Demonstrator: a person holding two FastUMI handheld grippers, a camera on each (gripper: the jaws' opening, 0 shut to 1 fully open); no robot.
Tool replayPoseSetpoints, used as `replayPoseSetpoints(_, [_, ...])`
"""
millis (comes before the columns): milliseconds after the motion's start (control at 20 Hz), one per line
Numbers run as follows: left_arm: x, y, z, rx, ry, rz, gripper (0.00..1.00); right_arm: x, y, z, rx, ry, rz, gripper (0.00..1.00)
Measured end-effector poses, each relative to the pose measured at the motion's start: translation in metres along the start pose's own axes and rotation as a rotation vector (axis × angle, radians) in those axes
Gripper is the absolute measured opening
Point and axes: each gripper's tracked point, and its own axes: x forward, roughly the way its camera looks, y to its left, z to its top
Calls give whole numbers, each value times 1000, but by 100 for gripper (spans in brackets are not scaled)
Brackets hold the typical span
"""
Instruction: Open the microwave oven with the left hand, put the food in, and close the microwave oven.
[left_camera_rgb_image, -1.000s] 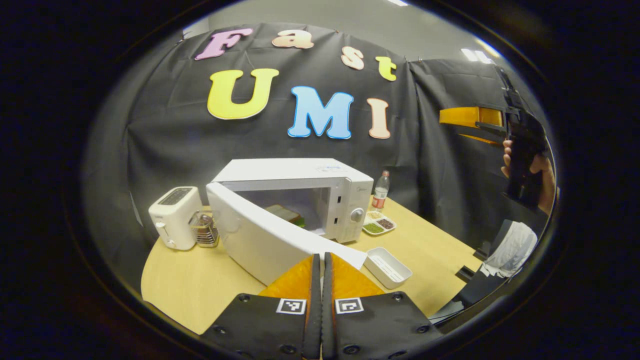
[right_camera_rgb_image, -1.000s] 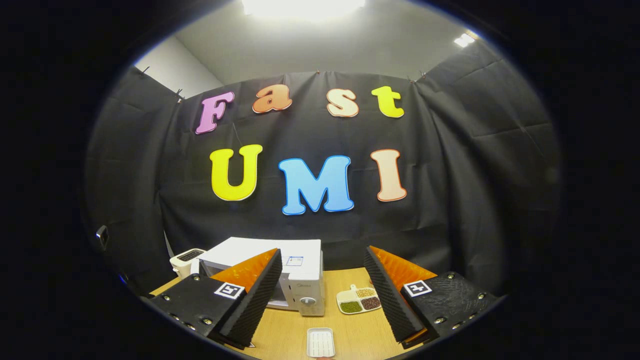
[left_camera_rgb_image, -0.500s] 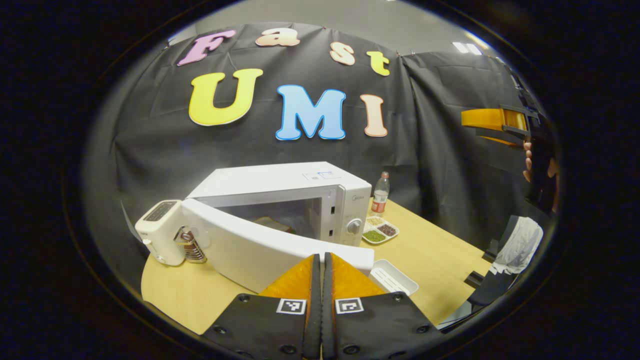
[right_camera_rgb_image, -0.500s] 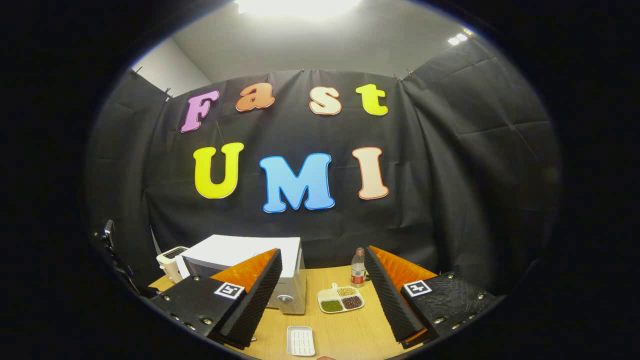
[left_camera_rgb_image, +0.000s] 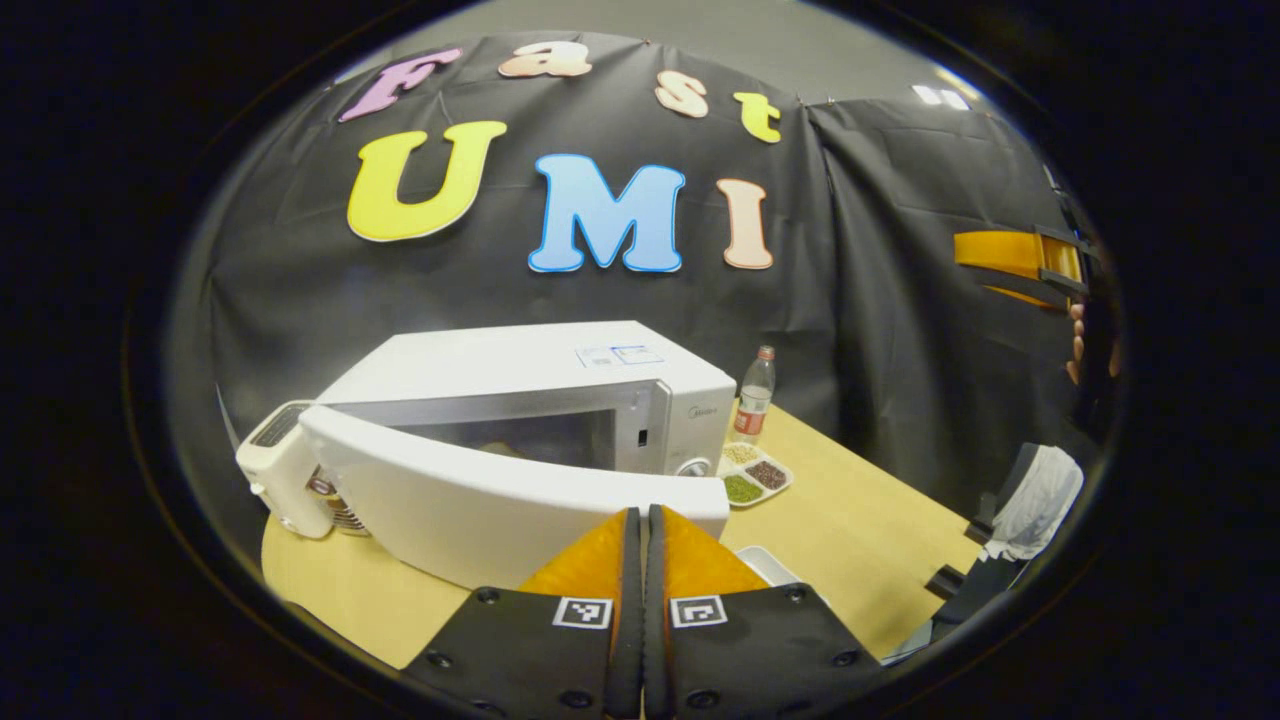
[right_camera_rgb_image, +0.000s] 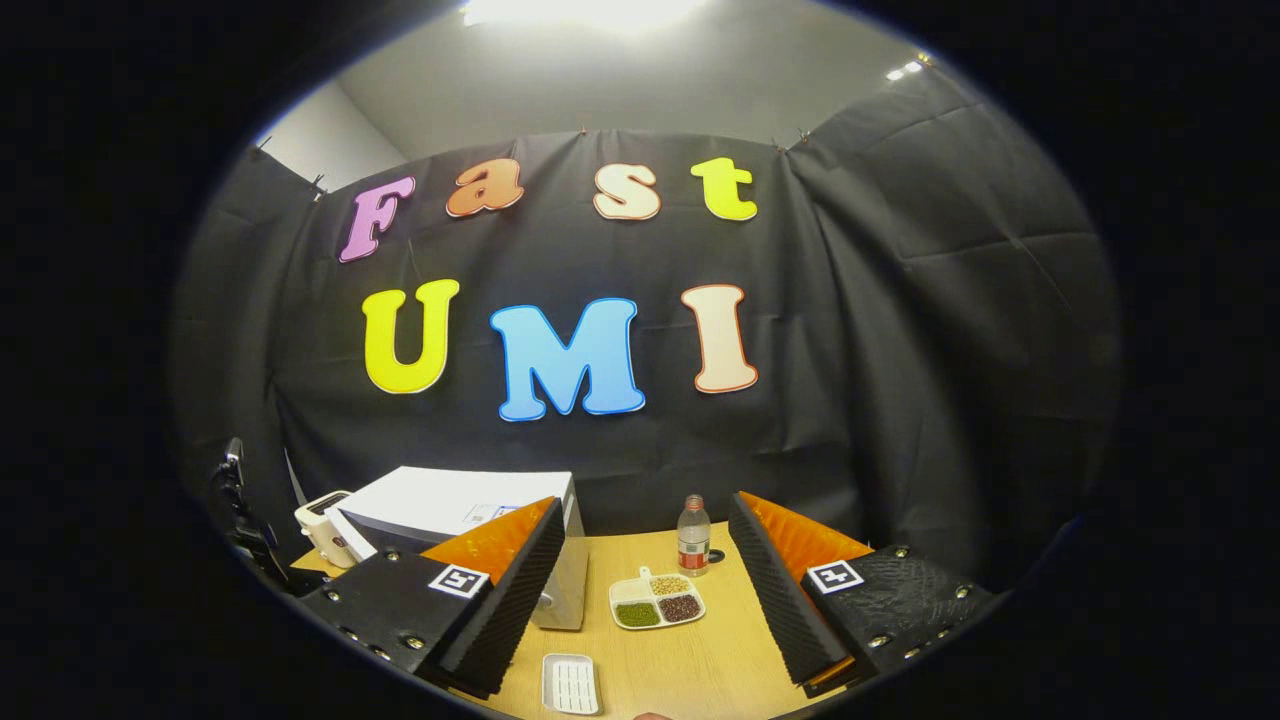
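A: Where's the door now?

B: Partly ajar on the microwave, swung out toward the camera. The left gripper has its fingers clenched together with nothing between them, tips right at the door's free edge — pushing with the outside, I'd judge, not gripping.

A: And the food?

B: Something dark sits inside the cavity; the glimpse is dim, so probably the food, but I can't swear to it.

A: So how to close it well?

B: Keep the push near the free edge, follow the hinge's arc rather than shoving straight, and press until the latch side meets the control panel. Mind the tray on the worktop just beside the fingers.

A: The right gripper?

B: Fingers spread wide, empty, held high and well apart from the microwave — best left there
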Motion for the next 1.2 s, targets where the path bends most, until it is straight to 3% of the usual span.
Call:
replayPoseSetpoints(750, [79, 1, 28, -36, -6, 61, 7, 40, -9, -17, -11, 23, 22, 100])
replayPoseSetpoints(1200, [124, 0, 31, -71, 20, 84, 7, 47, -30, -23, -7, 27, -10, 100])
